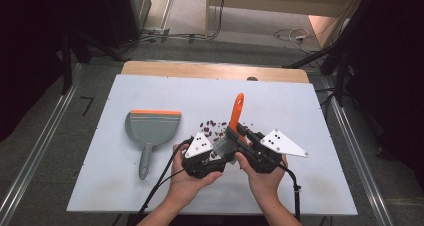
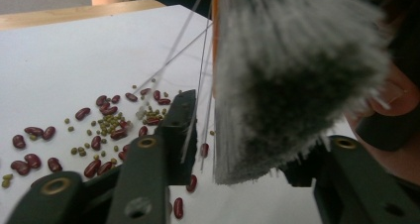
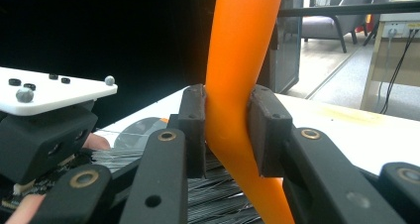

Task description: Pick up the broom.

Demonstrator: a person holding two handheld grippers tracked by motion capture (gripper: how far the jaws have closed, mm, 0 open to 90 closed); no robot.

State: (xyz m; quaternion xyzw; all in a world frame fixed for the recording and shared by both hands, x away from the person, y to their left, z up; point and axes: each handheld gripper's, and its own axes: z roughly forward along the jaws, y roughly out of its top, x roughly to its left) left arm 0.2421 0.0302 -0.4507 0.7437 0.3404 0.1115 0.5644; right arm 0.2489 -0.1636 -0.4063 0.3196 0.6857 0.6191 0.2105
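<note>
Nearest the camera in the high view, two forearms come in from the bottom edge, each hand wrapped around a hand-held gripper, the two held close together over the near middle of the white surface [image 1: 310,186].

The right hand-held gripper [image 1: 239,134] is clamped on the orange handle of a brush [image 1: 237,112]. In the right gripper view its two black pads [image 3: 193,130] press against both sides of that handle [image 3: 237,85], which rises steeply between them, while the grey bristles spread out low down behind the jaws. The left hand-held gripper's white plate and a fingertip sit at the left edge of that view.

The left hand-held gripper [image 1: 212,153] sits just beside the brush head. In the left gripper view the grey bristles [image 2: 292,75] hang between its two jaws; the jaws are partly closed around them, with a few stray bristles crossing the left pad [image 2: 178,130]. Whether the pads actually squeeze the bristles I cannot tell, since the right pad is hidden behind the tuft.

Just beyond the hand-held grippers, a scatter of red beans and small green beans [image 1: 212,127] lies on the surface, near the brush head; the left gripper view shows them [image 2: 104,130] spread under and to the left of the bristles.

Farther to the left, well apart from the beans, a grey dustpan [image 1: 150,131] with an orange front edge lies flat, its handle pointing toward the person.

Beyond the white surface a strip of bare wood shows at the far edge, then grey floor with cables.
</note>
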